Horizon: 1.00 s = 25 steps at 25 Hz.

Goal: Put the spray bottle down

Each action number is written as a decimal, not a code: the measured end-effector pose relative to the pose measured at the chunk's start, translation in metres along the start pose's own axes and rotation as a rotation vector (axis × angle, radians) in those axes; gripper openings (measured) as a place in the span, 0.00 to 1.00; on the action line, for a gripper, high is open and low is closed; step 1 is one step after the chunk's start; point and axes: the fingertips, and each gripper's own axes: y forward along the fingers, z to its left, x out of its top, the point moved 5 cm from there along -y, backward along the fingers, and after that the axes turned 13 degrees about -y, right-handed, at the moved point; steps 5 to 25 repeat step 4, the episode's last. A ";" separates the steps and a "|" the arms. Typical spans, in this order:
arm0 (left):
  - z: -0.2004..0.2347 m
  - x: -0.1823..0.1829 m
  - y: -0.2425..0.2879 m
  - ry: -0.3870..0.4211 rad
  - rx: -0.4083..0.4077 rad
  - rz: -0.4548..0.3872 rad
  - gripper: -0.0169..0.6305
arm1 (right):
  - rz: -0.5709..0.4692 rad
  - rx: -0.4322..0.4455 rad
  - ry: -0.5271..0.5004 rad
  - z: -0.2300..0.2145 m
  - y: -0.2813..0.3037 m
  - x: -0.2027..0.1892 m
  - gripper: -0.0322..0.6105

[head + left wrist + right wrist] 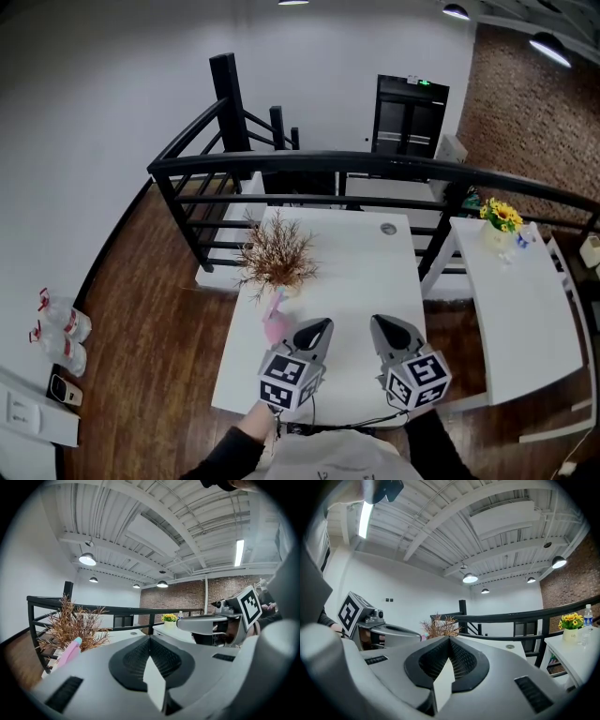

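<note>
The left gripper [150,638] has its jaws closed together, with nothing between them. To its left is a pink spray bottle [70,652], nearer than a dry brown plant [77,626]. The right gripper [183,623] is at its right side.

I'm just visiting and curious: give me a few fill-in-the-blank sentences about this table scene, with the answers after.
The spray bottle beside the dried plant is ____ in colour.
The left gripper and right gripper both have their jaws ____, with nothing between them.
The flowers on the neighbouring table are ____.
Missing words: pink; shut; yellow.
</note>
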 end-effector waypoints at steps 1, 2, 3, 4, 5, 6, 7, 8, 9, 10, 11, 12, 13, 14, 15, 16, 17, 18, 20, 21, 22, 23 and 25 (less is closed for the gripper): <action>0.001 0.000 0.000 0.000 -0.001 0.000 0.03 | 0.001 0.000 0.000 0.000 0.001 0.000 0.00; 0.001 -0.001 0.000 -0.001 -0.001 -0.001 0.02 | 0.001 0.000 0.000 0.000 0.001 -0.001 0.00; 0.001 -0.001 0.000 0.000 -0.002 -0.001 0.02 | 0.001 0.001 0.000 0.000 0.001 -0.001 0.00; 0.001 -0.002 0.000 0.000 -0.003 -0.002 0.03 | 0.002 0.001 0.000 0.001 0.002 -0.002 0.00; 0.001 -0.002 0.000 0.000 -0.003 -0.002 0.03 | 0.002 0.001 0.000 0.001 0.002 -0.002 0.00; 0.001 -0.002 0.000 0.000 -0.003 -0.002 0.03 | 0.002 0.001 0.000 0.001 0.002 -0.002 0.00; 0.001 -0.002 0.000 0.000 -0.003 -0.002 0.03 | 0.002 0.001 0.000 0.001 0.002 -0.002 0.00; 0.001 -0.002 0.000 0.000 -0.003 -0.002 0.03 | 0.002 0.001 0.000 0.001 0.002 -0.002 0.00; 0.001 -0.002 0.000 0.000 -0.003 -0.002 0.03 | 0.002 0.001 0.000 0.001 0.002 -0.002 0.00; 0.001 -0.002 0.000 0.000 -0.003 -0.002 0.03 | 0.002 0.001 0.000 0.001 0.002 -0.002 0.00; 0.001 -0.002 0.000 0.000 -0.003 -0.002 0.03 | 0.002 0.001 0.000 0.001 0.002 -0.002 0.00; 0.001 -0.002 0.000 0.000 -0.003 -0.002 0.03 | 0.002 0.001 0.000 0.001 0.002 -0.002 0.00; 0.001 -0.002 0.000 0.000 -0.003 -0.002 0.03 | 0.002 0.001 0.000 0.001 0.002 -0.002 0.00; 0.001 -0.002 0.000 0.000 -0.003 -0.002 0.03 | 0.002 0.001 0.000 0.001 0.002 -0.002 0.00; 0.001 -0.002 0.000 0.000 -0.003 -0.002 0.03 | 0.002 0.001 0.000 0.001 0.002 -0.002 0.00; 0.001 -0.002 0.000 0.000 -0.003 -0.002 0.03 | 0.002 0.001 0.000 0.001 0.002 -0.002 0.00; 0.001 -0.002 0.000 0.000 -0.003 -0.002 0.03 | 0.002 0.001 0.000 0.001 0.002 -0.002 0.00; 0.001 -0.002 0.000 0.000 -0.003 -0.002 0.03 | 0.002 0.001 0.000 0.001 0.002 -0.002 0.00; 0.001 -0.002 0.000 0.000 -0.003 -0.002 0.03 | 0.002 0.001 0.000 0.001 0.002 -0.002 0.00; 0.001 -0.002 0.000 0.000 -0.003 -0.002 0.03 | 0.002 0.001 0.000 0.001 0.002 -0.002 0.00; 0.001 -0.002 0.000 0.000 -0.003 -0.002 0.03 | 0.002 0.001 0.000 0.001 0.002 -0.002 0.00; 0.001 -0.002 0.000 0.000 -0.003 -0.002 0.03 | 0.002 0.001 0.000 0.001 0.002 -0.002 0.00; 0.001 -0.002 0.000 0.000 -0.003 -0.002 0.03 | 0.002 0.001 0.000 0.001 0.002 -0.002 0.00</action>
